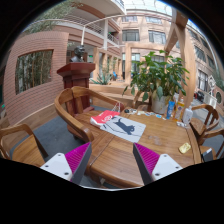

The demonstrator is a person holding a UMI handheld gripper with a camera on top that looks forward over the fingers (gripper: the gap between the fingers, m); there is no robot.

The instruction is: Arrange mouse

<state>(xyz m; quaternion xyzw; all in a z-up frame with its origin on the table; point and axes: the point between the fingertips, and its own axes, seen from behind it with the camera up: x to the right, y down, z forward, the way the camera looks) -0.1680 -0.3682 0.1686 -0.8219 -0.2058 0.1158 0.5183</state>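
Gripper [112, 160]: fingers spread wide, magenta pads [76, 156] facing inward, nothing held, bare wooden table [115, 165] showing between them; beyond the fingers and slightly left, a mouse pad [122, 127] with a mouse [124, 125] lying on it. Just left of that pad, a red item [103, 118]; to the right, a small yellow object [185, 148]; farther off, a wooden chair [72, 105], then a potted plant [160, 75] and brick building [40, 60].

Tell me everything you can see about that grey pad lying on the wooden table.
The mouse pad is a flat grey sheet, apparently soft, with a dark printed mark on it. It lies flat on the wooden table, beyond the open gripper, which does not touch it. Its far edge overlaps a red and white item. Wooden chairs stand beside the table.
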